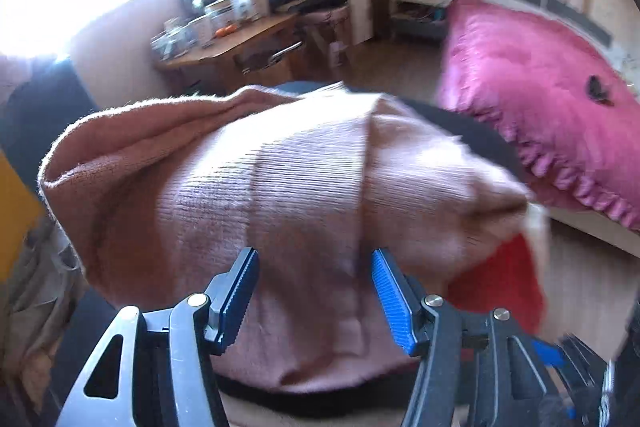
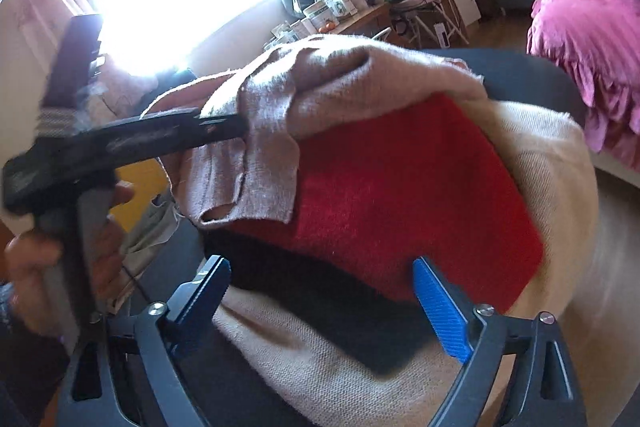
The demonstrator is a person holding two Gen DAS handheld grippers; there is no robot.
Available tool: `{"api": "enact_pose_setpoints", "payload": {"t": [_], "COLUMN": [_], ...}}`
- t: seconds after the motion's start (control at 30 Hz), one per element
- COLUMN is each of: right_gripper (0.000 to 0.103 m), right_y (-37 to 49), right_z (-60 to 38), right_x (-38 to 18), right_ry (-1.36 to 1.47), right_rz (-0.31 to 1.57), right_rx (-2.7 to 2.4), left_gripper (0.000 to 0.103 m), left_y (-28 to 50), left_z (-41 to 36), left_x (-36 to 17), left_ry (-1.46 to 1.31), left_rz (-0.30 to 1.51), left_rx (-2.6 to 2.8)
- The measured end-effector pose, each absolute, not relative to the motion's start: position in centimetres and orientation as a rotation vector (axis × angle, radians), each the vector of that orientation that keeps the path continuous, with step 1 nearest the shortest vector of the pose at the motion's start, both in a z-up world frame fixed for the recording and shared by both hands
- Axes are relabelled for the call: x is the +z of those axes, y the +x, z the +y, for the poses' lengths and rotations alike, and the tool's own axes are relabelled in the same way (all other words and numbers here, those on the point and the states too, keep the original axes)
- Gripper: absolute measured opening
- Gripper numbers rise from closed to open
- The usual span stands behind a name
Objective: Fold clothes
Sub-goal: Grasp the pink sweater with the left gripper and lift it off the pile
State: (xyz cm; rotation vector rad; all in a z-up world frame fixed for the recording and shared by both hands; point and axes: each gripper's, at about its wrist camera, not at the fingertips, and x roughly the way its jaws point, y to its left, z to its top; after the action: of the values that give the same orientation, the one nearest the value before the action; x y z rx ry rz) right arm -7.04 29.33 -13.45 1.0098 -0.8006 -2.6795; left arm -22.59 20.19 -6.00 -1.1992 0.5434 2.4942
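Note:
A pink knit garment (image 1: 280, 187) fills the left wrist view, bunched over a dark surface. My left gripper (image 1: 314, 259) has its jaws apart with the pink cloth lying between the fingers. In the right wrist view the left gripper (image 2: 236, 125) reaches in from the left, its tip in a fold of the pink garment (image 2: 272, 131). My right gripper (image 2: 324, 267) is open over a stack: a red cloth (image 2: 400, 207), a black cloth (image 2: 340, 311) and a beige cloth (image 2: 320, 359) underneath. The red cloth also shows in the left wrist view (image 1: 504, 279).
A bed with a magenta cover (image 1: 540, 99) stands at the right. A cluttered wooden desk (image 1: 224, 47) and a chair are by the bright window behind. A yellow item (image 1: 12, 211) and more clothes (image 1: 36, 295) lie at the left.

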Motion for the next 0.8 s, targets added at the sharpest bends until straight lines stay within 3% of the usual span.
{"api": "enact_pose_setpoints", "payload": {"t": [0.07,0.17,0.2,0.3,0.47,0.63,0.8], "right_gripper": [0.097,0.099,0.100,0.100,0.100,0.100,0.100], "right_y": [-7.0,-7.2,-7.2,-6.9,-6.2,-5.8,-5.3], "right_z": [29.3,29.3,29.2,28.8,27.9,27.3,27.1], "right_x": [-13.9,-14.4,-14.7,-15.2,-15.3,-15.2,-14.8], "right_ry": [1.007,0.996,1.000,1.015,1.029,1.053,1.047], "right_rz": [-0.816,-0.855,-0.858,-0.860,-0.811,-0.806,-0.877], "right_rx": [-2.665,-2.655,-2.656,-2.660,-2.686,-2.673,-2.629], "left_gripper": [0.059,0.018,0.013,0.007,0.006,0.006,0.003], "left_y": [-23.6,-24.2,-24.2,-23.8,-21.4,-16.7,-10.6], "left_z": [20.3,18.1,17.0,13.5,6.4,-0.9,-7.8], "left_x": [-7.1,-7.1,-6.5,-4.4,0.4,4.3,7.7], "left_ry": [-1.251,-1.265,-1.245,-1.173,-0.994,-0.803,-0.663], "left_rz": [0.589,0.402,0.302,0.053,-0.387,-0.643,-0.717], "left_rx": [2.524,2.549,2.547,2.542,2.519,2.481,2.525]}}
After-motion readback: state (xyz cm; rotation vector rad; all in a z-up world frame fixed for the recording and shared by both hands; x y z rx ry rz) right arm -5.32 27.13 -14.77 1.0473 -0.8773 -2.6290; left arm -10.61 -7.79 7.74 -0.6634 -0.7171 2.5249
